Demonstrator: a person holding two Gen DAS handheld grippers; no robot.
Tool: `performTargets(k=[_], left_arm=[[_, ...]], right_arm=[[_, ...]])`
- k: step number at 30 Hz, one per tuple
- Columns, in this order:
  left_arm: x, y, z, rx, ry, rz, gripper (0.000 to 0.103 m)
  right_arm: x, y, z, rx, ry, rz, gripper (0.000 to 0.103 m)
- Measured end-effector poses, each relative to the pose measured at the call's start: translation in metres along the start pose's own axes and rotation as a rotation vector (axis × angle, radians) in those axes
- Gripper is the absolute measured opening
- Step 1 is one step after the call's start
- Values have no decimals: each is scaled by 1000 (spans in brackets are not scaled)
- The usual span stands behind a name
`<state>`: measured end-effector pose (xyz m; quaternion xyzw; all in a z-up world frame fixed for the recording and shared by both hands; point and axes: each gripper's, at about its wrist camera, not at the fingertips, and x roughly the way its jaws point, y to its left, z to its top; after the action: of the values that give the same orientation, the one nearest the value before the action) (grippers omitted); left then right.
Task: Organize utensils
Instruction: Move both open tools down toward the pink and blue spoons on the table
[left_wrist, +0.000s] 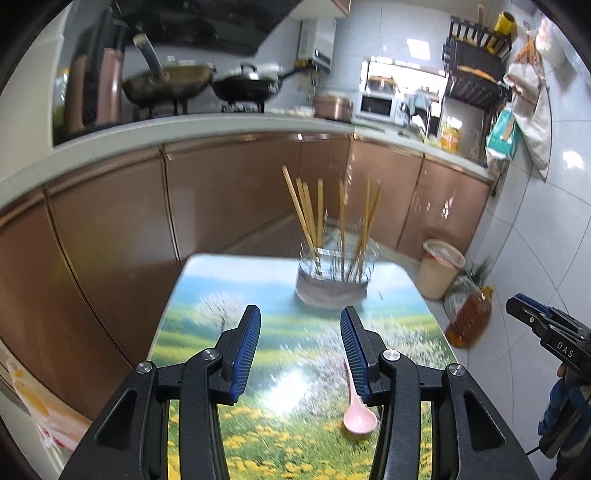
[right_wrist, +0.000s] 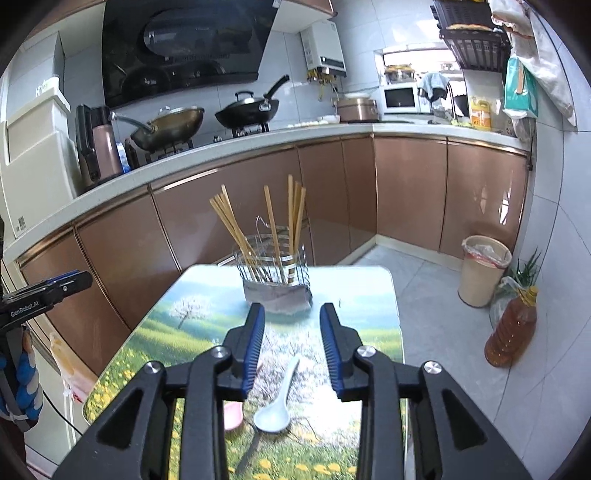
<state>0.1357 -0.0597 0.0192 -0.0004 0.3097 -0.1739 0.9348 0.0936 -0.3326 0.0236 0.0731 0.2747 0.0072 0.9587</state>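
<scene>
Both grippers, left (left_wrist: 300, 350) and right (right_wrist: 292, 345), part-open and empty, hover over pink spoon (left_wrist: 357, 413) and white spoon (right_wrist: 277, 402) on table (right_wrist: 369, 295); next, probably grasp handles, drop into holder (right_wrist: 275, 271).

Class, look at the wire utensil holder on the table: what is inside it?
The wire utensil holder holds wooden chopsticks standing upright. Its wrapped lower part hides their tips and anything else lying at the bottom.

Copper cabinets (right_wrist: 229, 221) (glossy) – white tiled walls (right_wrist: 369, 40); grey floor (right_wrist: 436, 295)
</scene>
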Motion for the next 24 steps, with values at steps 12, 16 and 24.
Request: performTargets(k=[12,16,24], left_arm=[[83,-9,-30,20,250,-61,45],[111,-16,-39,26,325,-95,45],[165,-27,-54,48,459,-147,45]], right_arm=[[59,-25,-29,44,161,20,30],[84,-31,-37,57,222,41,30],[124,-43,-52,80,325,56,30]])
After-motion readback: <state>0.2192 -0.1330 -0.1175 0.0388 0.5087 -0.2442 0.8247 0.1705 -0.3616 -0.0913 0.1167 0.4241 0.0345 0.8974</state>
